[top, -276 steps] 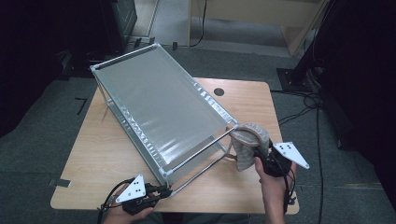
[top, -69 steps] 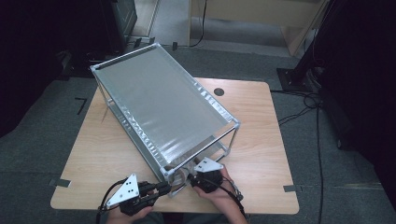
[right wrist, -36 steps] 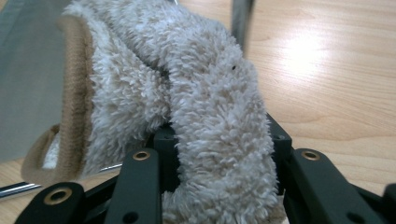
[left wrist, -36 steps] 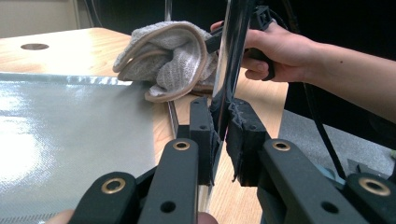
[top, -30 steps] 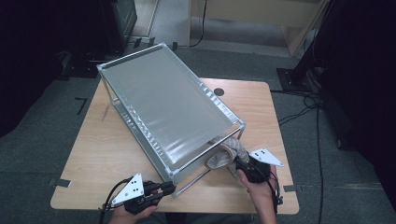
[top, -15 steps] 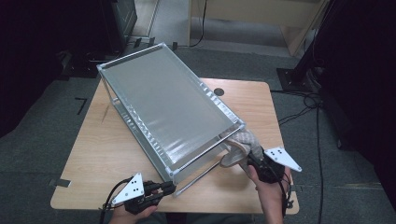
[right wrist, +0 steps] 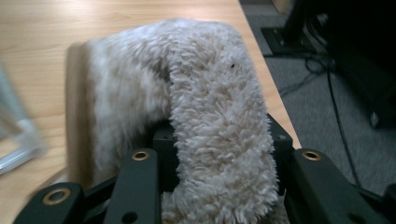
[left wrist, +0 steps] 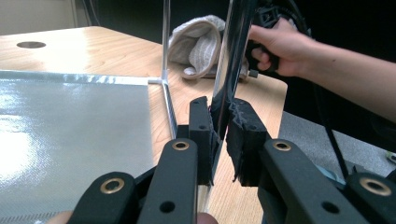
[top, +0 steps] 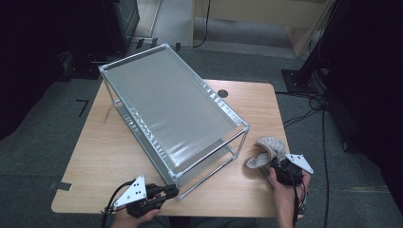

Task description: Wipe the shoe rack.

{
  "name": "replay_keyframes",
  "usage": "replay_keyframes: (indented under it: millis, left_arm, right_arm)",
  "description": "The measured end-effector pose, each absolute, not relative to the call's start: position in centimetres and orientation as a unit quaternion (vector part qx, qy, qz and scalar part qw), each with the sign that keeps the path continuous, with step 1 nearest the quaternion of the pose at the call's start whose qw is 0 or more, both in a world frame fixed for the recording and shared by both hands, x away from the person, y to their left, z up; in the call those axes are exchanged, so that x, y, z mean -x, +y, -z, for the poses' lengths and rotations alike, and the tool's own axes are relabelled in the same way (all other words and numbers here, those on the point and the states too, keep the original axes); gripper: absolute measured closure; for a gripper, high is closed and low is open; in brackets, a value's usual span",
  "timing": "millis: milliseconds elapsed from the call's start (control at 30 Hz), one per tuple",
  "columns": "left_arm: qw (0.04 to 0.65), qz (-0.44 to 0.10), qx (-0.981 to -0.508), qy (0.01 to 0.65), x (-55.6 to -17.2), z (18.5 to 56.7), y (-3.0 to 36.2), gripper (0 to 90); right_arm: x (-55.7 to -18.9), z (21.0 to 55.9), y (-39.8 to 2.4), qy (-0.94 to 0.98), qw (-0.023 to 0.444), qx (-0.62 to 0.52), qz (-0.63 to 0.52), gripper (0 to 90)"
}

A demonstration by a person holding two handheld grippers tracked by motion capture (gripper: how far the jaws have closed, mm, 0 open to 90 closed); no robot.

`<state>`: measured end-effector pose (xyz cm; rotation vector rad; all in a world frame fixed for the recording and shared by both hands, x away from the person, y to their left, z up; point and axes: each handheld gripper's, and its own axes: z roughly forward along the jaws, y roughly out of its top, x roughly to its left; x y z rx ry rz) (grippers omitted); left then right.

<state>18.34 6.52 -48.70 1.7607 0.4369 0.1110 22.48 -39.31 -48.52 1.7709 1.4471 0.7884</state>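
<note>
The wooden table [top: 119,152] (light finish, one round cable hole [top: 222,93] near the far edge) stands on grey carpet [top: 43,133]. Black cables [top: 313,111] cross the floor at right. Surroundings are dark.

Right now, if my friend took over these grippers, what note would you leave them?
Left gripper: shut on the metal rack's near corner post, steadying it on the wooden table.
Right gripper: shut on the fluffy cloth, off the rack, beside its right end near the table's edge.
Done: rack is held firm and cloth is in hand.
Left: probably bring the cloth to the rack and wipe it. Which parts are already wiped, I cannot tell.
</note>
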Motion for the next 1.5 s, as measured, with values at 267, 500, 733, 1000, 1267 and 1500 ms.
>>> replay_keyframes:
  millis: [267, 500, 733, 1000, 1267, 1500]
  left_arm:
    - [0.617, -0.049, -0.762, 0.19, -18.2, 48.8, 6.8, 80.4]
    - [0.614, -0.053, -0.763, 0.196, -18.2, 48.8, 7.1, 80.1]
    - [0.61, -0.061, -0.762, 0.208, -18.5, 48.7, 7.6, 79.6]
    - [0.607, -0.064, -0.763, 0.212, -18.7, 48.7, 7.5, 78.4]
    - [0.606, -0.067, -0.764, 0.211, -18.6, 48.8, 7.5, 80.2]
    - [0.606, -0.073, -0.765, 0.207, -18.0, 48.8, 7.5, 80.8]
  right_arm:
    - [-24.1, 49.5, -38.7, 0.55, 0.371, -0.666, -0.34, 58.0]
    - [-25.6, 49.9, -37.5, 0.587, 0.351, -0.634, -0.361, 29.1]
    - [-22.9, 47.2, -37.9, 0.603, 0.349, -0.611, -0.376, 19.4]
    - [-21.0, 45.4, -37.5, 0.58, 0.372, -0.59, -0.421, 32.0]
    - [-22.4, 45.7, -32.5, 0.637, 0.327, -0.522, -0.463, 52.1]
    - [-24.5, 46.5, -31.0, 0.638, 0.315, -0.528, -0.463, 72.7]
